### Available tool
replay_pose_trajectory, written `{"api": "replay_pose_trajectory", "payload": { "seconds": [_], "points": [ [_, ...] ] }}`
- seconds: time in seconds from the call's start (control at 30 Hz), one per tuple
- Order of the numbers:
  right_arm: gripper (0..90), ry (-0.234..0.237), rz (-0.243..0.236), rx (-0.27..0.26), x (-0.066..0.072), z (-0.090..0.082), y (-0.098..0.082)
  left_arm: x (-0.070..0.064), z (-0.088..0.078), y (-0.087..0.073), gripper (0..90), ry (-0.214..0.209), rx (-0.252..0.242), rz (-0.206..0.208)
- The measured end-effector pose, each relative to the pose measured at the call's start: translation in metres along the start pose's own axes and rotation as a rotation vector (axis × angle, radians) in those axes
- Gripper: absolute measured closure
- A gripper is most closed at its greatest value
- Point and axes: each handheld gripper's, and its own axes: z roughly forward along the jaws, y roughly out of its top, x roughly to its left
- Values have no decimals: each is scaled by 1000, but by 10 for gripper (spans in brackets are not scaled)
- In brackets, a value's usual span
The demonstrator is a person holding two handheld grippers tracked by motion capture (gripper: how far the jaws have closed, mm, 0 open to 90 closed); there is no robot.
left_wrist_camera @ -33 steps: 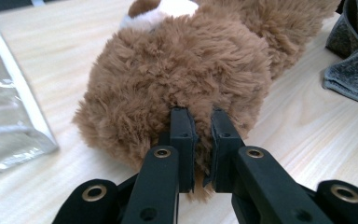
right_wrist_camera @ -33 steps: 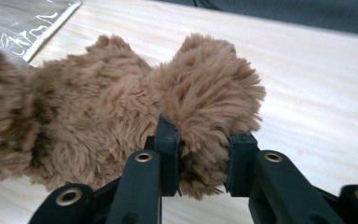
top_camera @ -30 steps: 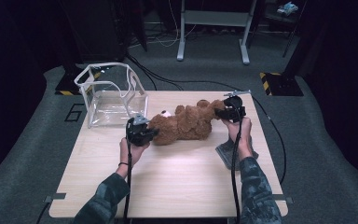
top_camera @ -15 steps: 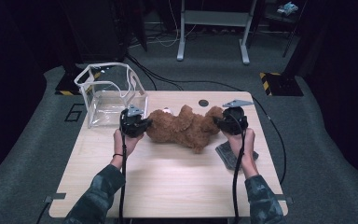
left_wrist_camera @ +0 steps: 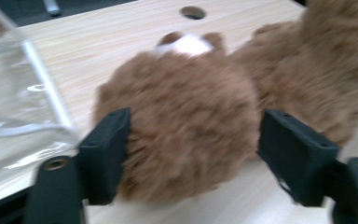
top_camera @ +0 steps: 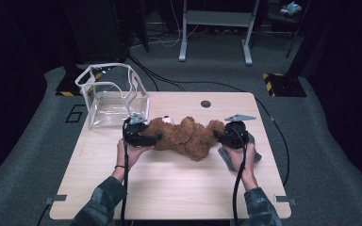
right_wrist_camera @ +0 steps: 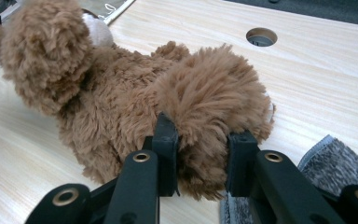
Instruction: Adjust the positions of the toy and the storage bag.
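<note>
With the brown teddy bear [top_camera: 186, 136] lying mid-table beside the clear box [top_camera: 113, 96], the left gripper [left_wrist_camera: 193, 140] has just been opening around its head while the right gripper [right_wrist_camera: 200, 154] pinches a leg, so next likely comes regripping the head and lifting toward the box

high view: above, facing forward-down | gripper views: close, along jaws | shared: teddy bear [top_camera: 188, 136], table [top_camera: 169, 183]
</note>
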Motion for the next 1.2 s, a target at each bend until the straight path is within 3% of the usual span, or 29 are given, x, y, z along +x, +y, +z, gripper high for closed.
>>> {"api": "replay_pose_trajectory", "payload": {
  "seconds": [0.03,0.1,0.13,0.37,0.6,0.67,0.7,0.73,0.77,0.8,0.9,1.1,1.2],
  "points": [
    [708,-4,-9,3,0,-1,0,-5,1,1,221,-25,-1,7],
    [708,1,-8,5,0,-1,-1,-10,2,3,219,-30,0,17],
    [708,3,4,13,2,-2,-2,-22,4,7,227,-40,-2,47],
    [709,-3,7,16,4,-3,-5,-50,5,22,210,-81,-17,91],
    [709,-2,6,17,5,-3,-5,-73,22,37,212,-117,-8,105],
    [709,-6,-4,14,5,-3,-6,-77,29,39,258,-128,-3,107],
    [709,-5,3,14,5,-4,-6,-79,32,39,357,-116,4,121],
    [709,1,-2,16,5,-5,-7,-79,33,39,533,-122,0,117],
    [709,1,-2,16,5,-5,-7,-77,33,38,533,-123,5,122],
    [708,5,-6,15,6,-7,-9,-75,33,36,632,-123,-5,121],
    [706,11,-20,17,8,-8,-11,-67,27,30,709,-117,-23,116],
    [684,35,-12,31,12,-13,-15,-52,13,14,747,-141,-45,79],
    [587,79,-5,53,7,-19,-21,-49,11,1,752,-158,-37,67]
  ]
}}
